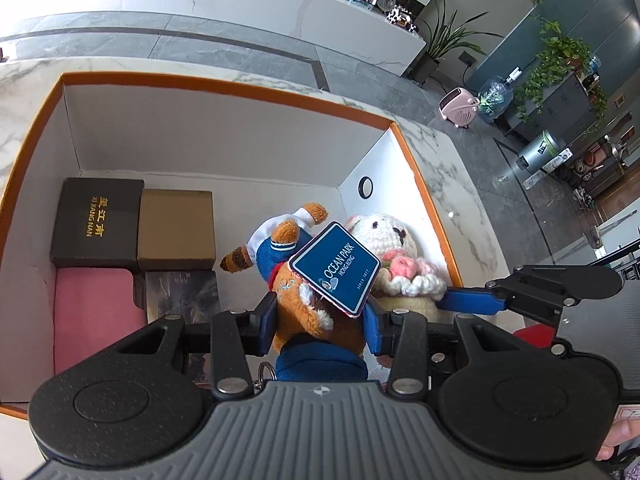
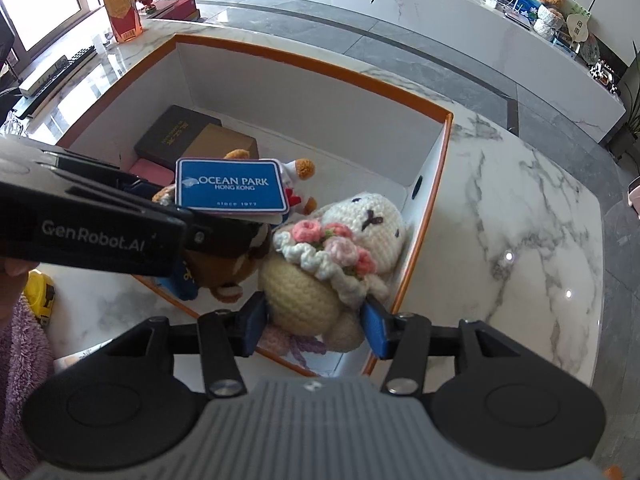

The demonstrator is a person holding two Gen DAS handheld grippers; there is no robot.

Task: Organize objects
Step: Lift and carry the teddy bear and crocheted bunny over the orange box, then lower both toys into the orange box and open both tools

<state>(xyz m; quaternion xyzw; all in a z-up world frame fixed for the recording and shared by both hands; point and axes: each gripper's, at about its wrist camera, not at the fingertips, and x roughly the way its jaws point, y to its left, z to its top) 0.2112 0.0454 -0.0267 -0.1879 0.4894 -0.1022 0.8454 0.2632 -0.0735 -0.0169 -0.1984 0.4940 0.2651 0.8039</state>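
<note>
An orange-rimmed white box (image 1: pixel 224 87) stands on the marble table. My left gripper (image 1: pixel 320 326) is shut on a brown plush toy (image 1: pixel 304 312) in blue clothes with a blue Ocean Park tag (image 1: pixel 335 269), held upside down inside the box. My right gripper (image 2: pixel 316 322) is shut on a cream crocheted bunny (image 2: pixel 304 292) with pink flowers, held at the box's right wall. The bunny shows in the left wrist view (image 1: pixel 390 240), the plush toy (image 2: pixel 228 264) and tag (image 2: pixel 232 186) in the right wrist view. The two toys sit side by side.
Inside the box on the left lie a black box (image 1: pixel 96 222), a brown box (image 1: pixel 176 230), a pink item (image 1: pixel 94 316) and a dark booklet (image 1: pixel 182 296). An orange bottle (image 2: pixel 122 10) and a keyboard (image 2: pixel 56 70) sit on the table beyond. A yellow item (image 2: pixel 40 292) lies near the box.
</note>
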